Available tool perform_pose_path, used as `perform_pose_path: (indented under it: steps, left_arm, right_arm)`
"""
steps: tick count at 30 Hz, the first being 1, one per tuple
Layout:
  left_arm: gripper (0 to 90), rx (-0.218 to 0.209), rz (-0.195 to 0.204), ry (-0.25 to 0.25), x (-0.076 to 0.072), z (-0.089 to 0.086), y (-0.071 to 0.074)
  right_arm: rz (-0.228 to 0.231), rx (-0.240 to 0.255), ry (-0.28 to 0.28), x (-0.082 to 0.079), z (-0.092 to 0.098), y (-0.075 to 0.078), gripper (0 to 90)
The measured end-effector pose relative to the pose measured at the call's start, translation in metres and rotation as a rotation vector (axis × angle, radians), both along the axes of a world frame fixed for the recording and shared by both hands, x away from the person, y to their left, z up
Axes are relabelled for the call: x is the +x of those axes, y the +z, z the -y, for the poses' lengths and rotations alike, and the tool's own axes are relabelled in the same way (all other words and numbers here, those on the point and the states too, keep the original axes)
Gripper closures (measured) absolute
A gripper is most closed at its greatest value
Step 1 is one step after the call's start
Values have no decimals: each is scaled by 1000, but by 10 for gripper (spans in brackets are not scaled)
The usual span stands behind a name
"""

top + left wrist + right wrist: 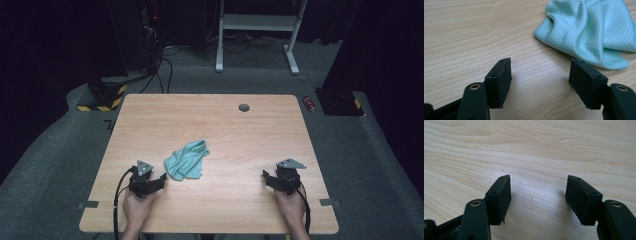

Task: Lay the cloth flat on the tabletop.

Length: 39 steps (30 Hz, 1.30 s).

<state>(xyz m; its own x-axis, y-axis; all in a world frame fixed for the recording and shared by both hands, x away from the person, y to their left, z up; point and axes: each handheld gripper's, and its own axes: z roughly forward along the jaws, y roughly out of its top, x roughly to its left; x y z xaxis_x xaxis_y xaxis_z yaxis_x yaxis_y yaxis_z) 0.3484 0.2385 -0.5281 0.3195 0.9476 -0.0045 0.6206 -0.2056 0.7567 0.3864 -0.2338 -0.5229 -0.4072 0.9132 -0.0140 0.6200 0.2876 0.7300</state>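
I'm watching the left gripper sitting low on the wooden table, jaws spread wide with nothing between them. The crumpled teal cloth is lying just beside it, at about one o'clock from its tips, close but not touching. The right gripper is resting well apart at the cloth's four o'clock, jaws gaping wide over bare wood. A round grey grommet is sitting at twelve, and a red can is lying on the carpet beyond the table's two o'clock corner.

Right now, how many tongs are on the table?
2. The left tongs sit beside the green cloth; the right tongs sit near the table's right edge.
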Motion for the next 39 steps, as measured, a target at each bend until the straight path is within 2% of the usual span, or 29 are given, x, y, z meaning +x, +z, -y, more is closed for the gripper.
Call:
perform_pose_path:
  steps: [3, 7, 8, 11, 13, 14, 17, 21, 25, 29, 33, 39]
  left_arm:
    - [329, -13, -4, -9, 0, -1, 0]
    - [327, -70, -8, -14, 0, -6, 0]
    - [328, -96, -11, -13, 0, -8, 0]
    - [330, -123, -15, -12, 1, -11, 0]
    - [331, -98, -13, -16, 0, -8, 0]
    - [331, -70, -9, -16, 0, -6, 0]
    - [327, -37, -6, -17, 1, -1, 0]
    - [333, -41, -6, -29, 2, 2, 1]
    - [336, -40, 23, -55, 1, 9, 10]
    - [344, -56, 45, -91, -1, 15, 20]
    - [364, -74, 48, -129, -1, 23, 26]
    - [394, -68, 48, -180, 7, 40, 33]
  right_arm:
    - [0, 1, 0, 0, 0, 0, 373]
    - [-1, 1, 2, 0, 0, 0, 373]
    - [-1, 1, 2, 0, 0, 0, 372]
    - [-1, 0, 0, 0, 0, 0, 372]
    - [-1, 1, 0, 0, 0, 0, 372]
    - [-1, 1, 0, 0, 0, 0, 372]
    - [-1, 1, 0, 0, 0, 0, 372]
    - [-1, 0, 1, 0, 0, 0, 372]
    - [0, -2, 4, 0, 0, 0, 370]
    - [-1, -1, 2, 0, 0, 0, 368]
    - [-2, 1, 1, -1, 0, 0, 368]
    - [-2, 1, 1, -1, 0, 0, 368]
